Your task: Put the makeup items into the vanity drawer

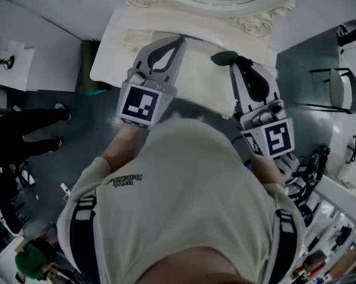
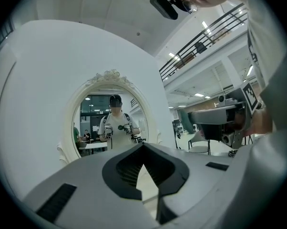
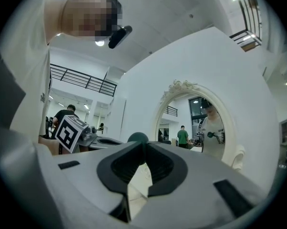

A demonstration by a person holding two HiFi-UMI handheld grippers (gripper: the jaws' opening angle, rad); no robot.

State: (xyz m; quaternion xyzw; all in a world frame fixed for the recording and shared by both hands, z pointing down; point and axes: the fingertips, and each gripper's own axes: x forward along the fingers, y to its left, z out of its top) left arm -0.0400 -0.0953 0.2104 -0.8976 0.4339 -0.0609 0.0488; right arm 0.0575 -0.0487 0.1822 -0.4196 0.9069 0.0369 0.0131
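One green makeup item point(image 3: 137, 136), pinched, juts beyond the right tongs point(image 3: 143, 145); left tongs point(image 2: 143, 146) closed, empty.

Cream on cream: the vanity's worktop point(image 1: 116, 46) and the carved scrolls of its mirror frame point(image 1: 256, 22) share one pale ivory tone. The floor point(image 1: 65, 152) is a slate blue-grey. The left claw point(image 1: 179, 40) and the right claw point(image 1: 232, 64) are light grey, lined with ribbed black. The left cube point(image 1: 139, 105) and the right cube point(image 1: 277, 138) bear black squares on white. The makeup item point(image 1: 224, 57) is dark green. The person's shirt point(image 1: 190, 200) is pale beige with small black lettering, crossed by black straps point(image 1: 83, 229). A bystander's cap point(image 1: 30, 264) is bright green.
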